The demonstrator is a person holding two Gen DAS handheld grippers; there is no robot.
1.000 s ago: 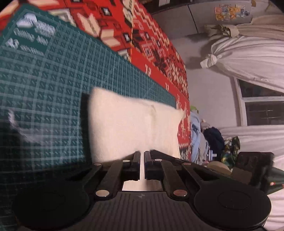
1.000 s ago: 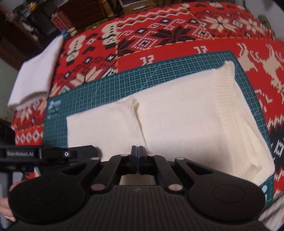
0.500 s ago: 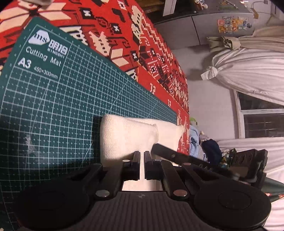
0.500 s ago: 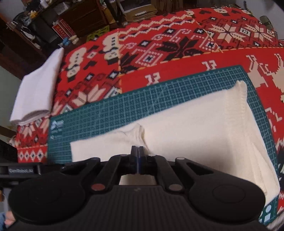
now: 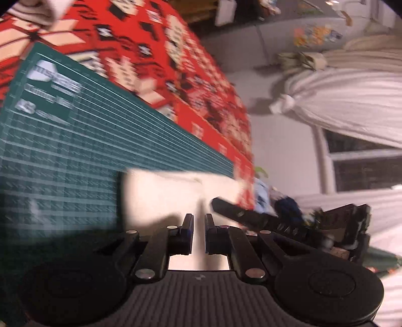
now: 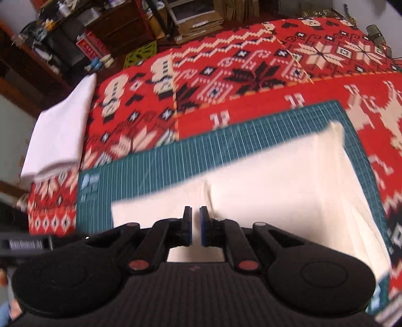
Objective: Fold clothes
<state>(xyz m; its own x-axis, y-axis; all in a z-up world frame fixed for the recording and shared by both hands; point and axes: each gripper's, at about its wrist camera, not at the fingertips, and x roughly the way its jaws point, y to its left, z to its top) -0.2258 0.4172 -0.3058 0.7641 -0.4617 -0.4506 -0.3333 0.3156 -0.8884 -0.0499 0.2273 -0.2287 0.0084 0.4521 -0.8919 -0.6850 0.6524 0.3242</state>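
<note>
A cream knitted sweater (image 6: 276, 191) lies folded into a rectangle on the green cutting mat (image 6: 176, 156), ribbed hem toward the right. My right gripper (image 6: 195, 210) sits low over its near edge, fingers a narrow gap apart, and no fabric is pinched between them. In the left wrist view the same sweater (image 5: 163, 193) is blurred on the mat (image 5: 62, 151). My left gripper (image 5: 199, 216) hovers at its near end with a small gap between the fingers. The right gripper's black finger (image 5: 251, 216) reaches in from the right.
A red patterned cloth (image 6: 251, 70) covers the table. A folded white cloth (image 6: 62, 133) lies at its far left corner. Shelves and boxes (image 6: 196, 17) stand beyond the table. A pile of clothes (image 5: 284, 201) and pale curtains (image 5: 351, 100) lie past the table's end.
The right fingers were shut and have parted a little. The left gap has widened slightly. Both grippers are moving, and the sweater lies lower and flatter on the mat.
</note>
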